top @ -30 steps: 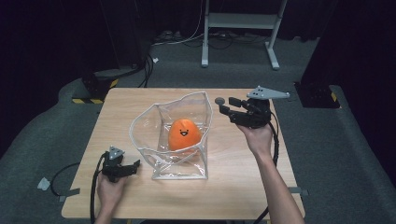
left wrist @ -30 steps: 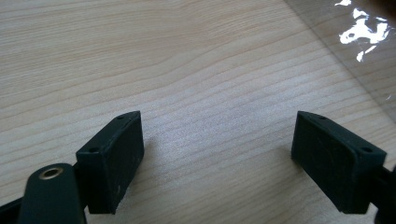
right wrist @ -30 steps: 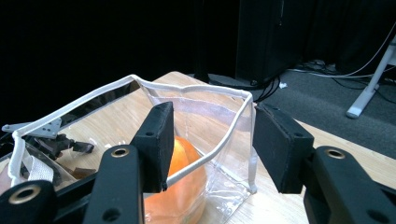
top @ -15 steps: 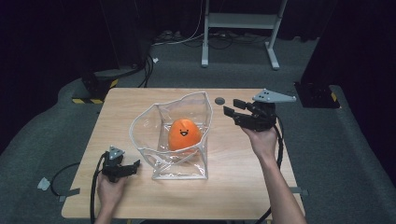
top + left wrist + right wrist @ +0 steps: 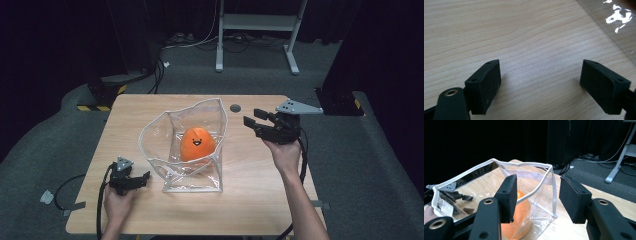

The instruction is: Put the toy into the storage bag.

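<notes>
The right gripper point(image 5: 256, 123) hovers above the table to the right of the clear bag point(image 5: 170, 130), jaws partly apart with nothing between them, aimed at the bag's near upper corner. The right forearm reaches up from the table's front edge, wrist raised. The left gripper point(image 5: 142, 178) rests low on the wooden table point(image 5: 150, 210) just left of the bag's front corner, its jaws spread wide over bare wood and holding nothing; the left hand point(image 5: 117, 202) lies close to the front edge. The bag stands open mid-table with an orange plush toy point(image 5: 197, 144) inside. Around the table are grey carpet, cables and a white stand's legs point(image 5: 255, 30).
</notes>
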### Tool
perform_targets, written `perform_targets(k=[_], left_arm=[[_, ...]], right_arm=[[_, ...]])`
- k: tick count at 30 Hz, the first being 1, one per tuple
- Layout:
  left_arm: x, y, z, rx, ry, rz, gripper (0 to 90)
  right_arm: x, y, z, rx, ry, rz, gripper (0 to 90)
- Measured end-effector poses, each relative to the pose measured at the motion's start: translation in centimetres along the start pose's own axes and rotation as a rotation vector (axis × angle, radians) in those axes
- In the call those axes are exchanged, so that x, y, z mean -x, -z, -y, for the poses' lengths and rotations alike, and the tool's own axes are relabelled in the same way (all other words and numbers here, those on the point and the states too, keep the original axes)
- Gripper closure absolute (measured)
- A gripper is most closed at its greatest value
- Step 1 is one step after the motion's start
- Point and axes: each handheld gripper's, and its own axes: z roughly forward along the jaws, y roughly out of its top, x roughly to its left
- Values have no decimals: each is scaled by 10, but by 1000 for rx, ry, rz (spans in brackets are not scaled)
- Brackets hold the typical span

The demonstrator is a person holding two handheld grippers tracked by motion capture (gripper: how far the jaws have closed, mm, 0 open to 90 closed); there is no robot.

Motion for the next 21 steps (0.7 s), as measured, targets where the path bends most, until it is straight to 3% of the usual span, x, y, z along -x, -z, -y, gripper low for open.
perform_targets(k=[21], left_arm=[[0, 0, 0, -1, 0, 0, 172]], right_arm=[[-1, 13, 17, 7, -15, 8, 488]])
